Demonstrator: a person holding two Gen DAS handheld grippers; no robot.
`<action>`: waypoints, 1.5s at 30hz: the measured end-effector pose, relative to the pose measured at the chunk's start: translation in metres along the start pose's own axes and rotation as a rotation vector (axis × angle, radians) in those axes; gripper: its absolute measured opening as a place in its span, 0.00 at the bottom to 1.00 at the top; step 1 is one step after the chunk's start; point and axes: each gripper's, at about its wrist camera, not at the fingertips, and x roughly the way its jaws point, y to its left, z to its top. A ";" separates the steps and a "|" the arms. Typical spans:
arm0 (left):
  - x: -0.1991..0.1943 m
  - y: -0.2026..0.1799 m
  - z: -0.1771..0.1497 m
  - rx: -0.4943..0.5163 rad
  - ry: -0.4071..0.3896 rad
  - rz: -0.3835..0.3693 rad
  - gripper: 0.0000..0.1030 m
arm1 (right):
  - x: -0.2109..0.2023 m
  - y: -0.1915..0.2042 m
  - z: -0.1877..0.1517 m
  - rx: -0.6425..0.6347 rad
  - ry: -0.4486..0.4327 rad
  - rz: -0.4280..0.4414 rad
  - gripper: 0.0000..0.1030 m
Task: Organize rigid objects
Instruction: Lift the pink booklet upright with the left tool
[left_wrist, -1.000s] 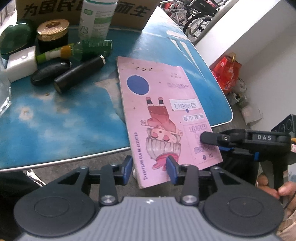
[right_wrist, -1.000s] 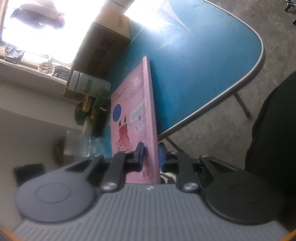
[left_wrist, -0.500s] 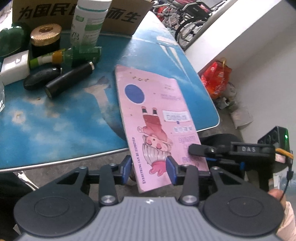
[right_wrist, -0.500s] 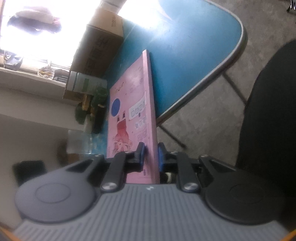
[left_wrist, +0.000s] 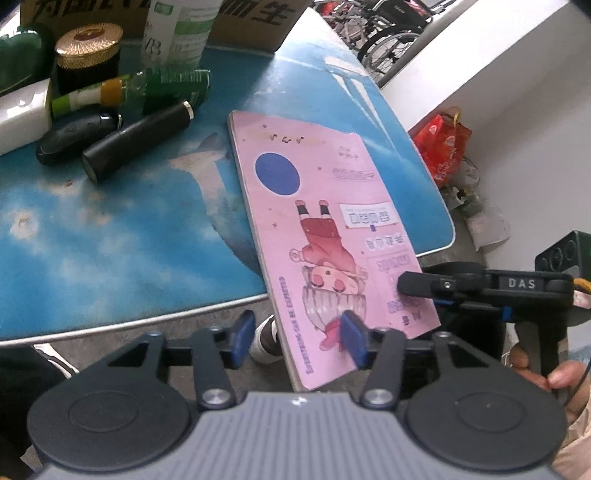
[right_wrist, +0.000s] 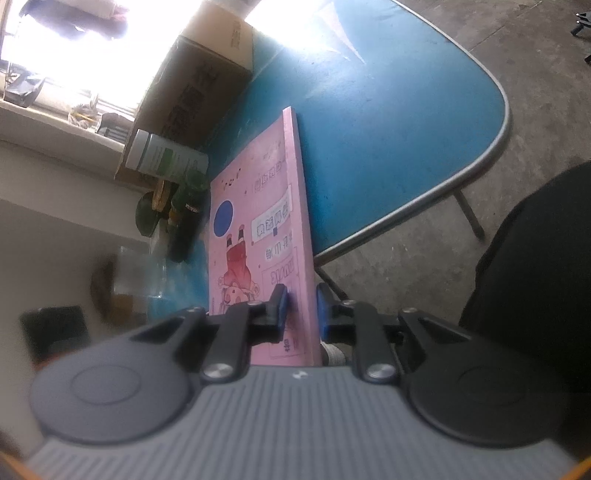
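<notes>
A: Where is the book (left_wrist: 325, 236) held?

B: At lower centre, half off the table (left_wrist: 110, 236) edge, clamped by the right gripper (right_wrist: 301, 306). The left gripper (left_wrist: 299, 338) is opening, pads clear.

A: The risk?

B: Sagging or slipping from one corner grip.

The right gripper (right_wrist: 300, 309) was clamped on the near edge of a pink book (right_wrist: 258, 229) — one blue pad on the cover, the other on the underside. The book jutted past the rim of the blue table (right_wrist: 388, 147), its cover showing a dark blue circle and a cartoon figure in red. Beyond it on the table stood a cardboard box (right_wrist: 199, 81), with a white-and-green bottle (right_wrist: 162, 157) against it and dark green bottles (right_wrist: 188, 206) beside that — all blurred. Bright window glare washed out the upper left. Bare concrete floor (right_wrist: 535, 74) lay past the table's metal edge.
</notes>
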 end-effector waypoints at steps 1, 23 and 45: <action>0.002 0.000 0.001 -0.006 0.007 0.000 0.55 | 0.000 -0.001 0.002 0.004 0.008 0.004 0.15; 0.000 0.007 0.001 -0.127 0.006 -0.070 0.36 | 0.020 -0.021 0.018 0.095 0.063 0.098 0.32; -0.027 -0.031 -0.009 -0.020 -0.110 0.052 0.23 | -0.007 0.065 -0.018 -0.259 -0.085 -0.140 0.16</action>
